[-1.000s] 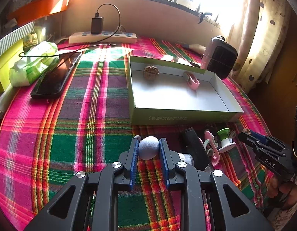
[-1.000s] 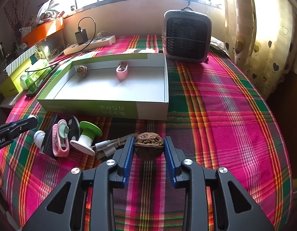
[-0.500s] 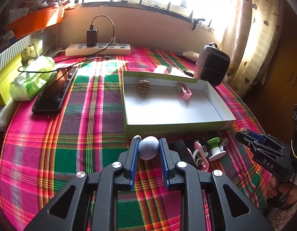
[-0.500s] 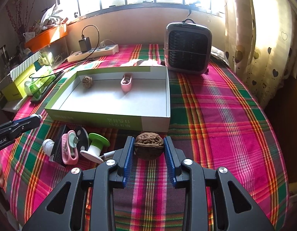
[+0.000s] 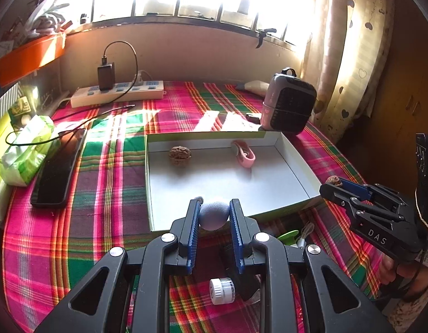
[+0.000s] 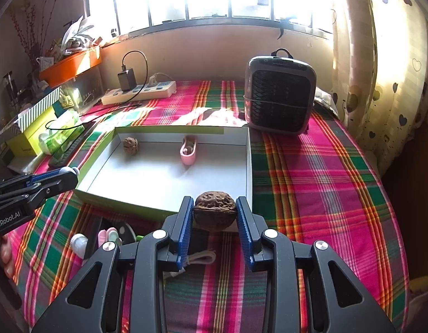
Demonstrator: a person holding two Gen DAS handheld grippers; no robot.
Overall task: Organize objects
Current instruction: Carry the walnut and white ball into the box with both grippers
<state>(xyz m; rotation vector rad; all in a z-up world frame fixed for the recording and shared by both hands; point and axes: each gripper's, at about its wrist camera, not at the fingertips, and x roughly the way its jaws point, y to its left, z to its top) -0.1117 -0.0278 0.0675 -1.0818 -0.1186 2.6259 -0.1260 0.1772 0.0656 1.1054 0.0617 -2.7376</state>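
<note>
A pale blue-grey ball point(image 5: 214, 214) is pinched between the blue pads of my left gripper point(image 5: 213, 213), held above the near wall of the shallow white box point(image 5: 264, 188). A brown walnut point(image 6: 215, 210) sits clamped in my right gripper point(image 6: 214, 211), over the box point(image 6: 147, 177) near its front right corner. Inside the box lie another walnut point(image 5: 180, 154) and a pink clip-like item point(image 5: 243, 153), both by the far wall. The right gripper point(image 5: 334, 183) shows at the right edge of the left wrist view, and the left gripper point(image 6: 67, 173) at the left of the right wrist view.
Small items lie on the plaid cloth in front of the box: a white cap point(image 5: 221, 290), a green spool point(image 5: 287, 236), pink pieces point(image 6: 108, 236), a cable point(image 6: 197, 258). A dark fan heater point(image 6: 280, 94) stands behind the box. A phone point(image 5: 58, 166), tissue pack point(image 5: 25, 149) and power strip point(image 5: 116, 94) lie left.
Both grippers have risen and moved toward the box, each keeping its grip. The box now sits lower and closer in both views, and the small items have slid under the grippers.
</note>
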